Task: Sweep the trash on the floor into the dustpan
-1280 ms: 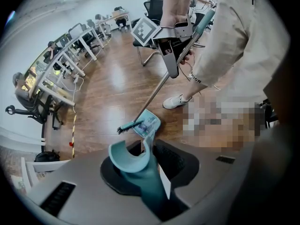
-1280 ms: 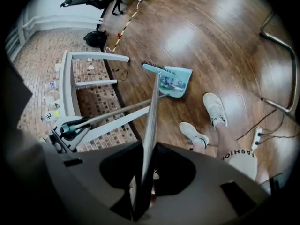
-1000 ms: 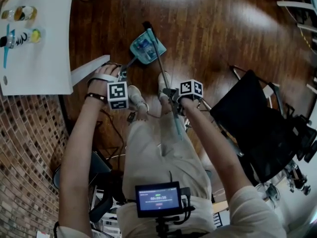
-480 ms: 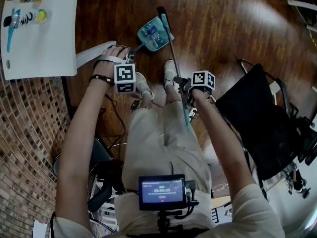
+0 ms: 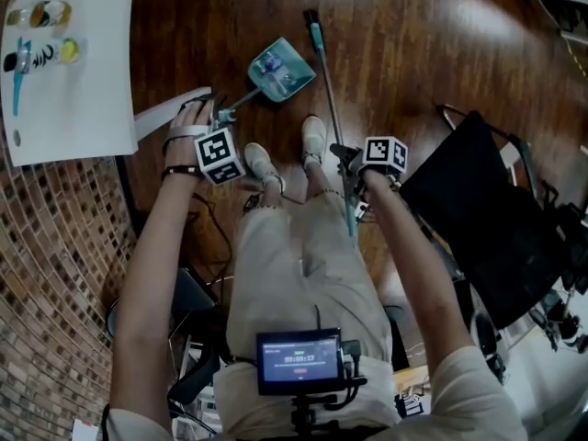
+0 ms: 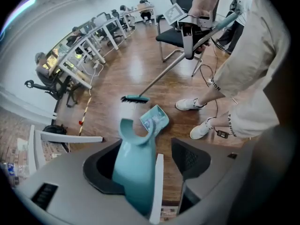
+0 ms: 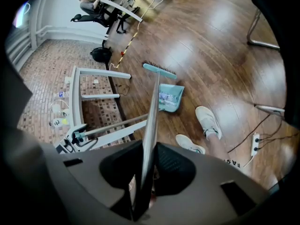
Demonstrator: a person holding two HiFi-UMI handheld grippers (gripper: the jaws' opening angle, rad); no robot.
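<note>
The teal dustpan (image 5: 276, 72) lies on the wooden floor with pale trash (image 5: 269, 63) in it. Its handle (image 6: 136, 165) runs back between the jaws of my left gripper (image 6: 149, 150). Those jaws are opening: the handle leans on the left jaw and the right jaw stands clear of it. My right gripper (image 7: 147, 149) is shut on the broom's thin handle (image 7: 151, 114). The broom head (image 5: 312, 16) rests on the floor just beyond the pan, a little to its right. In the head view the left gripper (image 5: 220, 122) and the right gripper (image 5: 351, 162) flank the person's legs.
A white table (image 5: 73, 90) with bottles stands at the left. A black chair (image 5: 487, 219) is at the right. The person's two white shoes (image 5: 314, 139) are just behind the dustpan. Cables and a power strip (image 7: 255, 144) lie on the floor. Brick-patterned flooring (image 5: 55, 274) covers the lower left.
The broom head has slid off the dustpan to a spot beyond it and to its right. The right gripper has shifted right with the handle. The dustpan has stayed put.
</note>
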